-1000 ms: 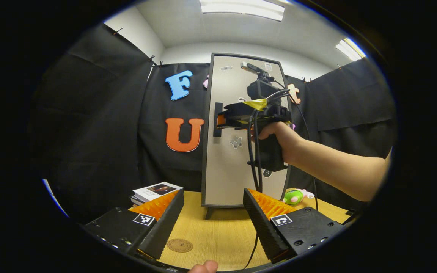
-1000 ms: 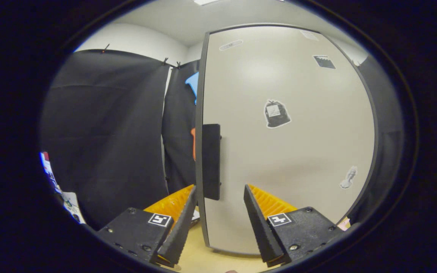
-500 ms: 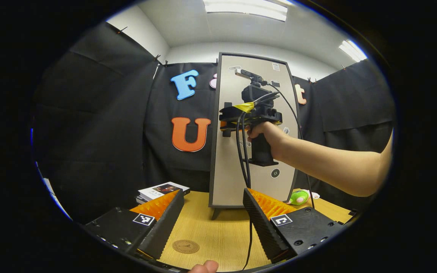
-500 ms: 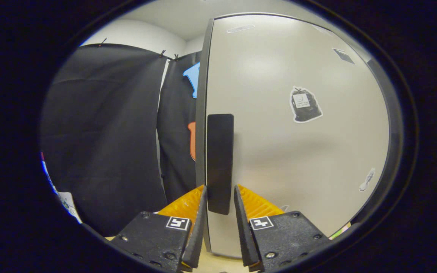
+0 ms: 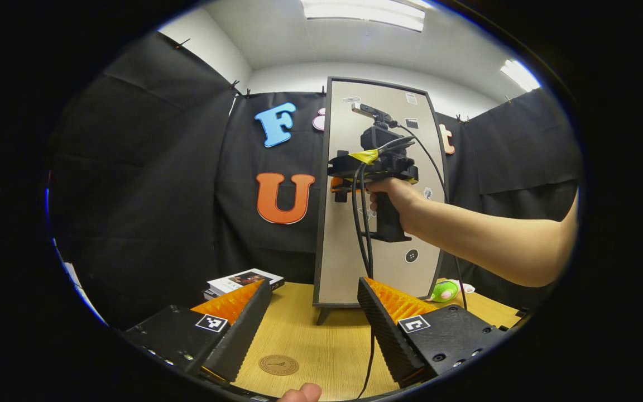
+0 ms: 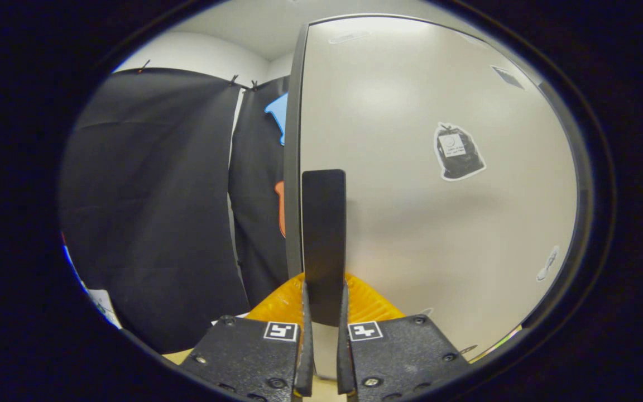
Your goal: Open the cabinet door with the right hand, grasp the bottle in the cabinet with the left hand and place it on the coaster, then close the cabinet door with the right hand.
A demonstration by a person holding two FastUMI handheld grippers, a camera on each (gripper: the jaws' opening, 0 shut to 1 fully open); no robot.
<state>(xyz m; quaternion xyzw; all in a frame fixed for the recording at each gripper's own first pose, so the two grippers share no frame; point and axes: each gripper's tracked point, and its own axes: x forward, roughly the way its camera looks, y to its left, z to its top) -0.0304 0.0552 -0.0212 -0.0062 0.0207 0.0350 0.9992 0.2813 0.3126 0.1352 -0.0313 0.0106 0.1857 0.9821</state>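
A tall beige cabinet [image 5: 355, 245] with a dark frame stands on the wooden table, its door [image 6: 427, 234] closed. In the right gripper view my right gripper [image 6: 322, 304] is shut on the door's black handle [image 6: 324, 223], both fingers pressing its lower end. The left gripper view shows that same gripper [image 5: 339, 184] held by a hand at the handle. My left gripper [image 5: 313, 312] hangs open over the table, nothing between its fingers. A round brown coaster [image 5: 278, 365] lies on the table just below it. The bottle is hidden behind the door.
A stack of books [image 5: 240, 281] lies at the cabinet's left foot. A green and pink toy [image 5: 445, 290] sits at its right foot. A black cable [image 5: 363, 240] hangs from the right gripper down toward the table. A fingertip [image 5: 301, 393] shows at the bottom edge.
My right gripper moved in to the door handle and closed its fingers on it. The left gripper drifted slightly, staying open.
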